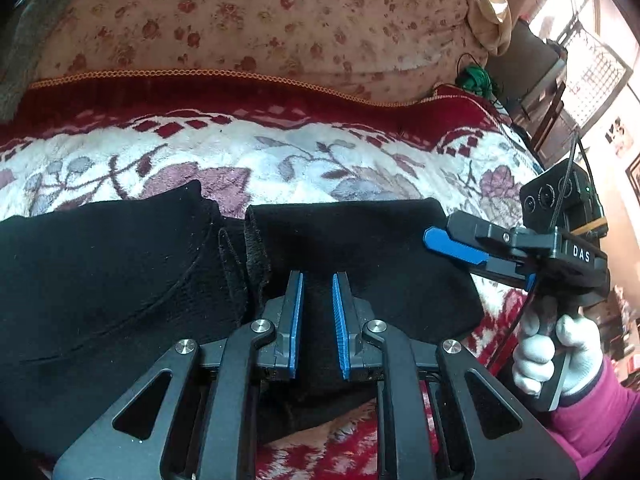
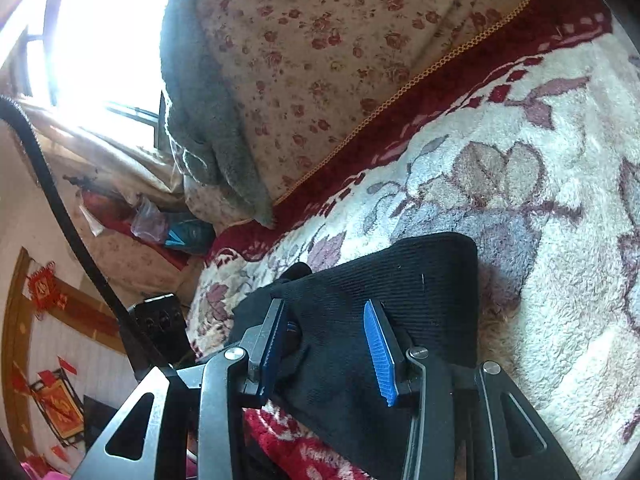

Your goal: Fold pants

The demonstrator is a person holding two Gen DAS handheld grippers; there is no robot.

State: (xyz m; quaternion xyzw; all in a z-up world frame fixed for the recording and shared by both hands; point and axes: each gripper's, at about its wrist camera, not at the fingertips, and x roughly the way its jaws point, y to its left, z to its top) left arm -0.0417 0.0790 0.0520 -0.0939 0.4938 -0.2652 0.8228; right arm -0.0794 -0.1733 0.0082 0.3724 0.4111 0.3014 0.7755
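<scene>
Black knitted pants (image 1: 120,280) spread on fluffy floral blanket (image 1: 280,156), long axis running side to side. Left gripper (image 1: 318,280) nearly clenched above middle, gripping nothing visible. Right gripper (image 2: 326,312) half released over right end, nearer to that edge.

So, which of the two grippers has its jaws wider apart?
The right gripper: its blue pads stand clearly apart over the black pants. The left gripper shows only a narrow gap.
</scene>
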